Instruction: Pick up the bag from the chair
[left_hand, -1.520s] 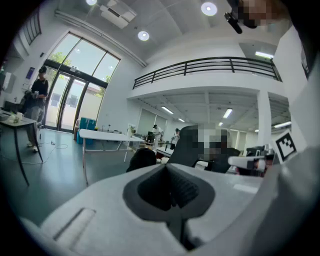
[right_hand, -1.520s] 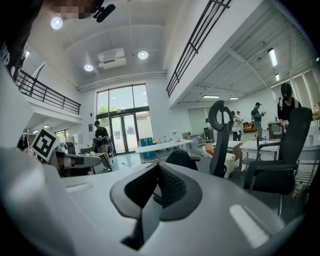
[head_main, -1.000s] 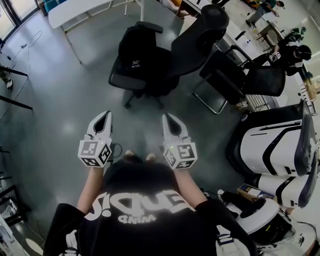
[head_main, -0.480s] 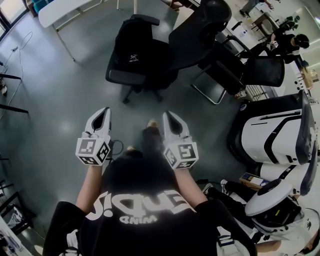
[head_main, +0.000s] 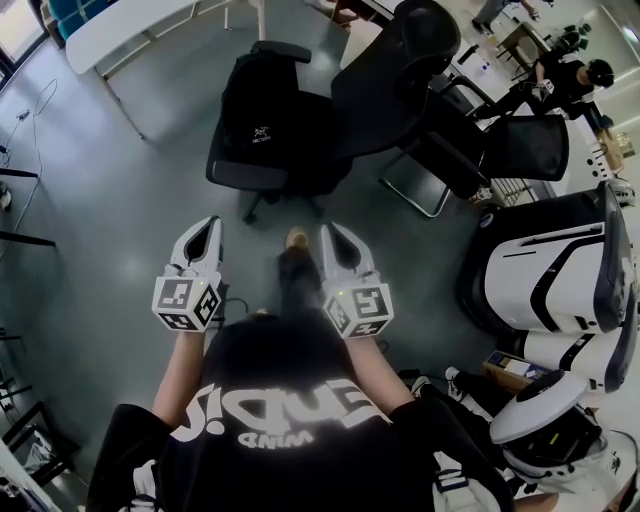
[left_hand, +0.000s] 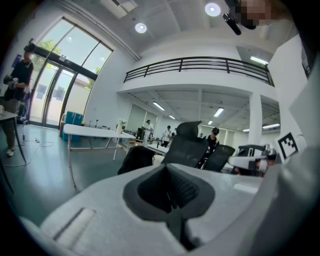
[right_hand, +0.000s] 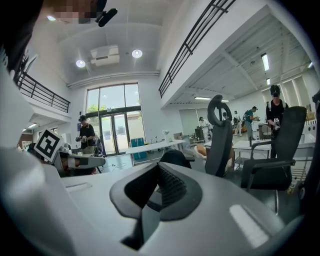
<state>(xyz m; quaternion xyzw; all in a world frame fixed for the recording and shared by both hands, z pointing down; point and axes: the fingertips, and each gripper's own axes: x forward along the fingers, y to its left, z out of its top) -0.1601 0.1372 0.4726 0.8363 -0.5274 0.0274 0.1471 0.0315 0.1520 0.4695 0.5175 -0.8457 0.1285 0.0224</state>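
A black bag (head_main: 262, 108) sits upright on the seat of a black office chair (head_main: 385, 80), a short way ahead on the grey floor. Both grippers are held side by side at waist height, well short of the chair. My left gripper (head_main: 210, 230) is shut with nothing in it, and so is my right gripper (head_main: 331, 235). In the left gripper view the bag (left_hand: 136, 158) shows just over the closed jaws, left of the chair's back (left_hand: 184, 149). The right gripper view has the bag (right_hand: 173, 157) behind the jaw tips and the chair (right_hand: 220, 137) to its right.
A white table (head_main: 130, 22) stands at the far left behind the chair. A second black chair (head_main: 520, 150) and white machines (head_main: 550, 270) crowd the right side. Cables (head_main: 35, 100) trail over the floor at the left. People stand in the background.
The person has stepped forward, one foot now showing between the grippers, and the chair with the bag lies a little nearer. Both grippers stay shut.
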